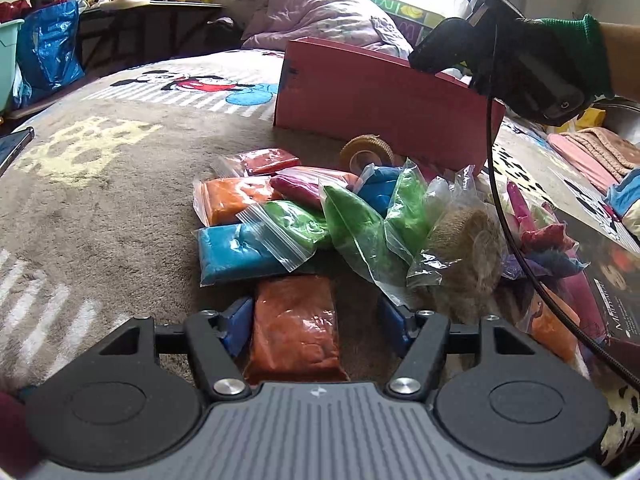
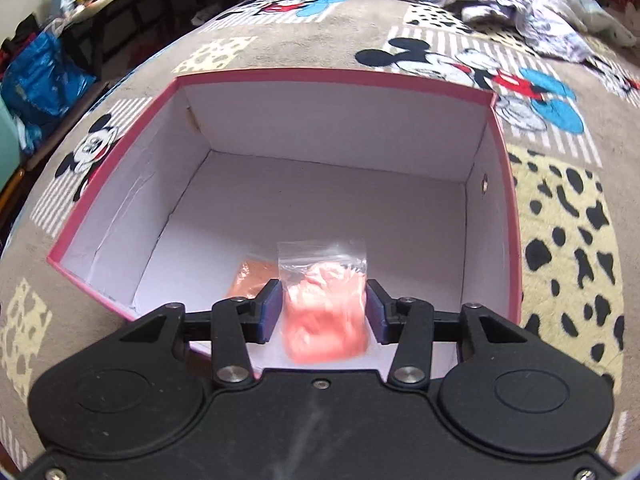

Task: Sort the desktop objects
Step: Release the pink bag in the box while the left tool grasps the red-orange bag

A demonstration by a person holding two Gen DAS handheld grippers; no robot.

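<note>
The left gripper (image 1: 316, 330) has a ribbed grey body, black linkage arms, silver screws and blue finger pads (image 1: 239, 326). The right gripper (image 2: 322, 312) is all black. A green-cuffed black knit glove (image 1: 560, 46) covers the hand.

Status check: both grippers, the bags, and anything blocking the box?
Left gripper open, straddling orange clay bag on blanket. Right gripper over pink box, pink clay bag between fingers, grip unclear. One orange bag already inside. Box unobstructed.

The blanket (image 1: 120, 184) looks like soft, matt fleece. The clay bags (image 1: 256, 248) are clear, glossy, crinkled plastic. The box (image 2: 332, 136) is smooth matt card, white inside. The twine rolls (image 1: 464, 236) look rough and fibrous.
</note>
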